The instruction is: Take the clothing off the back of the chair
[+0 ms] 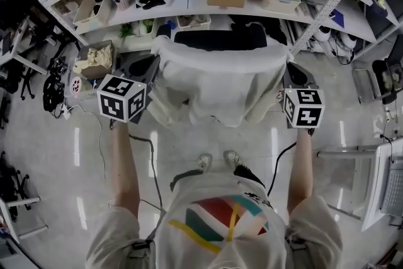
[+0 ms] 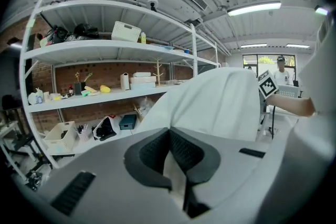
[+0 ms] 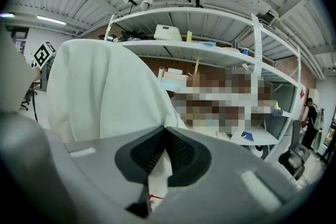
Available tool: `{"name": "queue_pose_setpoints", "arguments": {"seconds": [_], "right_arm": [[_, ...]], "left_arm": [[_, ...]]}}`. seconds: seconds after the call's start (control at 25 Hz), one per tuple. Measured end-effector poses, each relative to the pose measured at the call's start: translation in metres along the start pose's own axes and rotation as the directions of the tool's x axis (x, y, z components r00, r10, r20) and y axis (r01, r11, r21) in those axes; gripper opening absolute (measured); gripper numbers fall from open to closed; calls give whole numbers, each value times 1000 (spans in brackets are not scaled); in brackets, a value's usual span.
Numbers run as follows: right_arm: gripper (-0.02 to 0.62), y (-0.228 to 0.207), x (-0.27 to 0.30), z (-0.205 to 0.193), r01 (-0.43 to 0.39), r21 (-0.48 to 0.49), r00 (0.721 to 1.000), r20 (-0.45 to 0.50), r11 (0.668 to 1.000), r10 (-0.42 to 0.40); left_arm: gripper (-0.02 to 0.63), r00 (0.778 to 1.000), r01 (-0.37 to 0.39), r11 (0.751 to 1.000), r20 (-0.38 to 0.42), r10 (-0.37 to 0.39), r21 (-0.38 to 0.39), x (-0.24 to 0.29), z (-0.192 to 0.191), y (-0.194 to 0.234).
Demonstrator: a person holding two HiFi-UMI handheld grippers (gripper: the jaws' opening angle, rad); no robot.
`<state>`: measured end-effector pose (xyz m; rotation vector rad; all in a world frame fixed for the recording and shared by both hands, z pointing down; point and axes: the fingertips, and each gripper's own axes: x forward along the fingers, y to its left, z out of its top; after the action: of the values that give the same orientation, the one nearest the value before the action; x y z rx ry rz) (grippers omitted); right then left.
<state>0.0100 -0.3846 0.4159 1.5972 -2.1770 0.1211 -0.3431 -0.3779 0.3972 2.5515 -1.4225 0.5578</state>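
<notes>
Pinching a thin fold of the white garment with the left tongs, closed down tight on the cloth. Pinching another fold, one with a small red mark near its edge, with the right tongs, likewise closed on fabric. Holding, as seen from the head view, at the garment's two outer sides, roughly level with each other.

Draped over the back of the chair, covering nearly all of it but a dark strip along the top. Hanging in loose folds, with sleeves or tails drooping at the lower corners. Set before a tall shelf rack full of boxes and clutter, on a pale glossy floor.

Likely to handle as light, soft and limp: no stiffness to help, sagging wherever unsupported, harmless if dropped. Probably not slippery against the ridged pads, though prone to sliding out of a shallow bite. Best taken with a deep bite of doubled cloth near the shoulders or upper sides, both sides at once. Calls for lifting up and over the top edge rather than dragging straight back, to avoid snagging on the chair's corners or tugging the chair along. Worth keeping both sides level to stop bunching toward one end.
</notes>
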Motion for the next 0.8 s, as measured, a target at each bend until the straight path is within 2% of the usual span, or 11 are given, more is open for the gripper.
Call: {"name": "queue_pose_setpoints", "arguments": {"seconds": [0.2,0.4,0.56,0.8], "right_arm": [[5,-12,-10,1,58,0,998,22,998,-58],[5,-20,-17,5,87,-12,996,28,996,-86],[5,-26,-16,8,101,-32,995,27,994,-100],[5,-32,-16,11,142,-60,990,23,988,-141]], "left_arm": [[12,993,-116,993,17,116,-29,-9,4,11],[12,963,-260,965,59,262,-31,-25,18,25],[12,951,-290,954,88,295,-73,-32,23,30],[12,949,-291,955,108,296,-60,-33,24,29]]}}
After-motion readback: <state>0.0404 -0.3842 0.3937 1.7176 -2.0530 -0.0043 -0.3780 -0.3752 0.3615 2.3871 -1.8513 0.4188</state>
